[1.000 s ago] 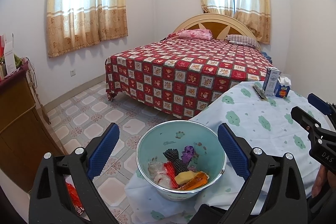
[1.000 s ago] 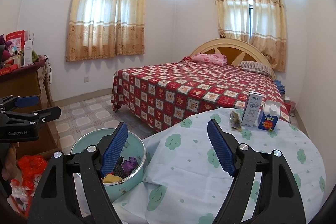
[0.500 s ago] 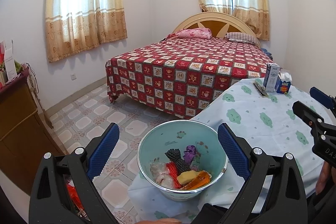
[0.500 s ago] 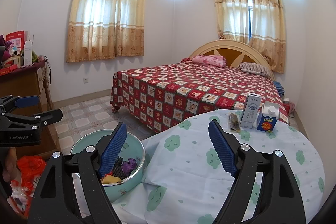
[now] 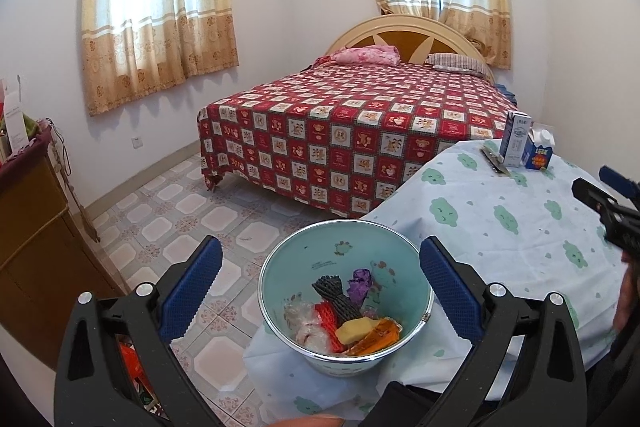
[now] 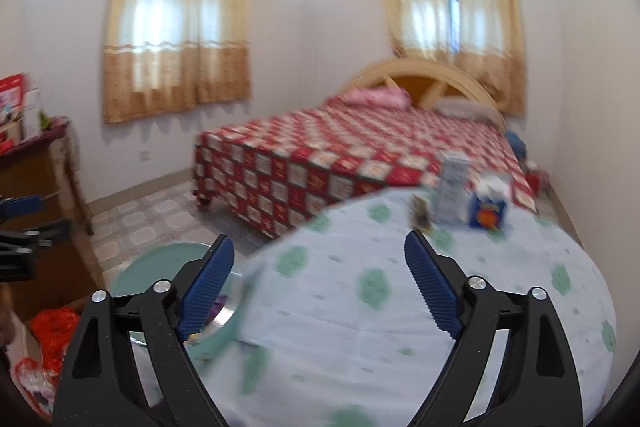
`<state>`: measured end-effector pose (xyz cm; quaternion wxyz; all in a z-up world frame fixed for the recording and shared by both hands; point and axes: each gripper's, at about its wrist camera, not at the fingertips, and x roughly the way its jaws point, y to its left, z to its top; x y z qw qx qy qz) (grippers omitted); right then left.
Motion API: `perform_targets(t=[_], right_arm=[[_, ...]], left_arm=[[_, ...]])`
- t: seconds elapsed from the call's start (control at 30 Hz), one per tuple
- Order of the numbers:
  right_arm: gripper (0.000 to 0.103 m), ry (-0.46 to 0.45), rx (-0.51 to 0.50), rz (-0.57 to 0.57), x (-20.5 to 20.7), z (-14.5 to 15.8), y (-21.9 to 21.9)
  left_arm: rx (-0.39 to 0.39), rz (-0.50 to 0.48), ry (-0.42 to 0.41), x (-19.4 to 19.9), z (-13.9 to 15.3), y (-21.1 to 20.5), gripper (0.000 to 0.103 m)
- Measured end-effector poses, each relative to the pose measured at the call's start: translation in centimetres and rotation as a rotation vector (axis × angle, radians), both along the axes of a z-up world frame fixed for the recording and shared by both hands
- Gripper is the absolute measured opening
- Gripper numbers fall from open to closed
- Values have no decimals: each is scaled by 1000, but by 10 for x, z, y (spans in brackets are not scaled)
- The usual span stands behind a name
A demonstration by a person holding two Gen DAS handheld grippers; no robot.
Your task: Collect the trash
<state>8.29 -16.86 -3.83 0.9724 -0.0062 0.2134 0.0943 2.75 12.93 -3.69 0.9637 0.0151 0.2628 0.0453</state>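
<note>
Right gripper (image 6: pixel 316 281), jaws opening with nothing between them, faces the far edge of the table (image 6: pixel 360 327), where a flat wrapper (image 6: pixel 419 213) lies beside two cartons (image 6: pixel 452 193); light and probably crushable, each is best pinched across its narrow faces

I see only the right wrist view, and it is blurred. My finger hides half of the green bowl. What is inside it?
Observer: The bowl holds trash: a black foam net, a purple wrapper and an orange packet.
Operator: Is the left hand-held gripper closed on the bowl?
Observer: No. The left hand-held gripper is wide open, and the bowl shows between its pads.
Operator: The thing left of the cartons is a blur. What is it?
Observer: A flat dark wrapper, lying beside the white carton.
</note>
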Motion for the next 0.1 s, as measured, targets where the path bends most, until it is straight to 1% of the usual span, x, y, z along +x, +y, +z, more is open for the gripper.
perform_targets(t=[0.03,0.07,0.1], right_arm=[[86,35,4,-51,12,-6,-19],[87,94,8,-111,29,-15,-43],[87,135,12,-151,40,-21,-60]], left_arm=[[-5,3,0,0,-1,1,97],[-12,8,3,1,-2,2,97],[-18,6,10,2,-3,2,97]])
